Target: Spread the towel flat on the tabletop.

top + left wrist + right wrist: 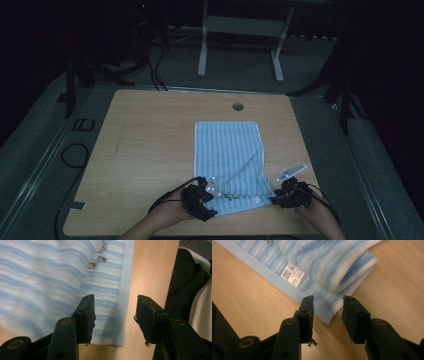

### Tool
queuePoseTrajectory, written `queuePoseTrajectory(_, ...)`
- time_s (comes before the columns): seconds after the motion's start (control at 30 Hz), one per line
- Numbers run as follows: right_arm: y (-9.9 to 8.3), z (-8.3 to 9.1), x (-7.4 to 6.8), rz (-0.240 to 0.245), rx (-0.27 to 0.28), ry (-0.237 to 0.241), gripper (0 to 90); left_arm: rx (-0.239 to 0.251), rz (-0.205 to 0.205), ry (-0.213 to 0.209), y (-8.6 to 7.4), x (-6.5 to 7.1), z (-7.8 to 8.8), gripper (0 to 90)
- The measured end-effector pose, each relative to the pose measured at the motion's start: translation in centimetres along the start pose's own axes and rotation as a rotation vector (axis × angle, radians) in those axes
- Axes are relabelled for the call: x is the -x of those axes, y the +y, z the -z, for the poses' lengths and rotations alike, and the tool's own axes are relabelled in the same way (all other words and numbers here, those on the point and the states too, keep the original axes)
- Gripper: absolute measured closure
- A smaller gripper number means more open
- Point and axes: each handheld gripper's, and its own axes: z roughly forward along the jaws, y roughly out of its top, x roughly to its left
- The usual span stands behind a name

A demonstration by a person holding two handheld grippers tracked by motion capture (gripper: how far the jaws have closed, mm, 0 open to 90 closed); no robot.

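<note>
A light blue striped towel (227, 160) lies folded on the wooden table (150, 130), with a white label (255, 199) near its front edge. My left gripper (209, 192) sits at the towel's front left corner. In the left gripper view the left gripper (115, 312) is open, and the towel's (50, 277) hemmed edge lies on the table below the gap. My right gripper (276, 198) is at the front right corner. In the right gripper view it (328, 312) is open just short of the towel's (324, 262) layered corner, with the label (292, 273) to the left.
A round cable hole (238, 106) sits near the table's far edge. A white table frame (240, 25) stands on the floor beyond. Black cables (75, 155) loop on the floor to the left. A person's forearms come in at the front edge.
</note>
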Motion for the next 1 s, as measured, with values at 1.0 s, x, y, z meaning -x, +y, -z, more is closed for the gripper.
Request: queuePoseTrajectory(1.0, -3.6, 5.3, -9.6, 0.187, 0.012, 0.077, 76.4, -0.061, -0.083, -0.135, -3.6, 4.1, 4.6, 73.2)
